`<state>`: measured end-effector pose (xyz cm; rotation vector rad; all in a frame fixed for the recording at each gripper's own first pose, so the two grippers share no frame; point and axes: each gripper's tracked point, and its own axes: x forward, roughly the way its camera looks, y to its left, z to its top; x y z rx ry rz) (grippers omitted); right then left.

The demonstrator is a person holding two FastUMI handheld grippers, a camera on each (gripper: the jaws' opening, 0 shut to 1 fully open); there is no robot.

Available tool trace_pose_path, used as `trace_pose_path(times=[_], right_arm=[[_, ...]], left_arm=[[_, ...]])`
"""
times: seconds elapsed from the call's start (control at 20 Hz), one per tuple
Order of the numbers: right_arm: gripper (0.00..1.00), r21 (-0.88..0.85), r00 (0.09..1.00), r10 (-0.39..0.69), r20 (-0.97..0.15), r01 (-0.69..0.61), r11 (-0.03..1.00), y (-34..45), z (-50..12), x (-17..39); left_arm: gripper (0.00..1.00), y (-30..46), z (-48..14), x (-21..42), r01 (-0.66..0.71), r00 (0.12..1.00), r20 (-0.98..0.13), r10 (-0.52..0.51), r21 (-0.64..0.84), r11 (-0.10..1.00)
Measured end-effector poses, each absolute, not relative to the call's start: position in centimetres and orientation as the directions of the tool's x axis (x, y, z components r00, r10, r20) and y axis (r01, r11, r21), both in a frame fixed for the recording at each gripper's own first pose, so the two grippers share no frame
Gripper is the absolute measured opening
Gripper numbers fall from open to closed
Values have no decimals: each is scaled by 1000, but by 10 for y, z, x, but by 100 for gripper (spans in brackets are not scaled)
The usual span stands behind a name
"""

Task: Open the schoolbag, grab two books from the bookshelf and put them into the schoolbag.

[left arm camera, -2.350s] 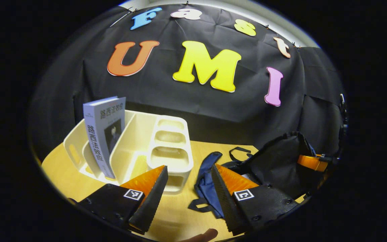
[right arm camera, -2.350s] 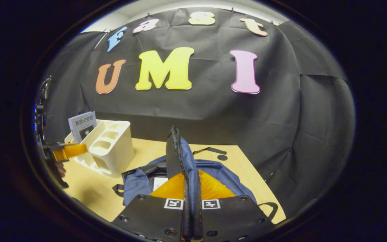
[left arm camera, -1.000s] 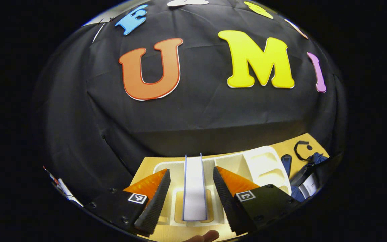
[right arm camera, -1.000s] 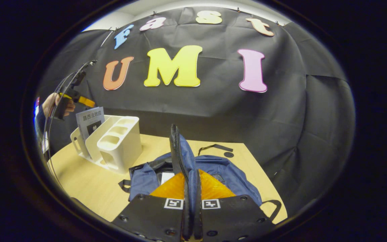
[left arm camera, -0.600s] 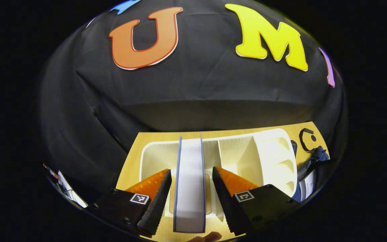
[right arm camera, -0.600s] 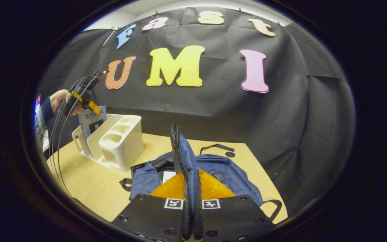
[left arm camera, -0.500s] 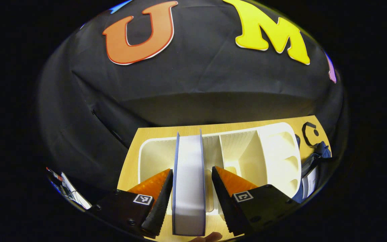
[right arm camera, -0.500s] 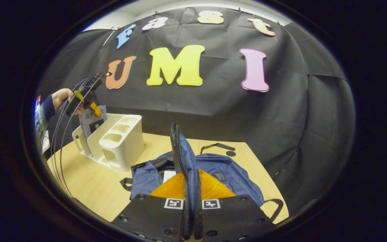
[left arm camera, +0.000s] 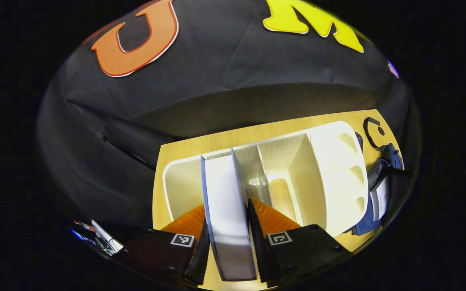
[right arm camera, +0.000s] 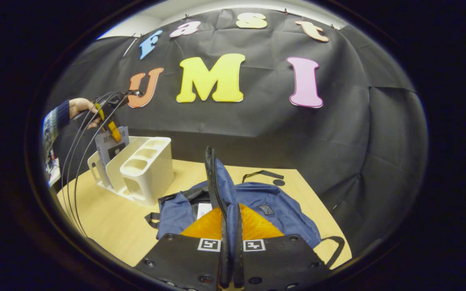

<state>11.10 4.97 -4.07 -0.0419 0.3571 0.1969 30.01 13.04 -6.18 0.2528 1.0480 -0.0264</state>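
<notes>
In the left gripper view the left gripper [left arm camera: 227, 246] has closed in over the last half second: its two fingers, which stood well apart on either side of the book [left arm camera: 225, 210], now press against both covers, so the claw is clenched on the book's upper edge from above. The book still stands upright in the left compartment of the white bookshelf [left arm camera: 330, 169], its lower part between the shelf walls, so it has been gripped but not yet lifted out. In the right gripper view the right gripper [right arm camera: 230, 238] remains clenched on the raised flap of the blue schoolbag [right arm camera: 273, 210], holding the zip edge up so that the mouth stays open on the wooden table [right arm camera: 111, 218]. Farther off in that view, a hand [right arm camera: 80, 108] holds the left gripper above the bookshelf, tilted down onto the book. A white sheet showing inside the open bag may be a book already put there, though this cannot be told for sure. The change suggests the grasp is made, and the next step is probably a straight lift clear of the dividers.
</notes>
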Motion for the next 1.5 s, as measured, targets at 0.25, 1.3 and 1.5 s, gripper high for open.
trace_pose_path(times=[0.25, 1.3, 1.5], right_arm=[[5, -6, 917, 192, -348, -207, 978, 53, -42, 108], [5, -13, 909, 194, -368, -213, 977, 64, -56, 116], [5, -6, 908, 197, -369, -214, 977, 64, -57, 116]], left_arm=[[46, 126, -55, 282, 100, 498, -862, 92, 162, 982], [41, 134, -10, 151, 3, 647, -759, -70, -89, 996], [41, 130, -19, 108, -31, 658, -746, -100, -160, 987]])
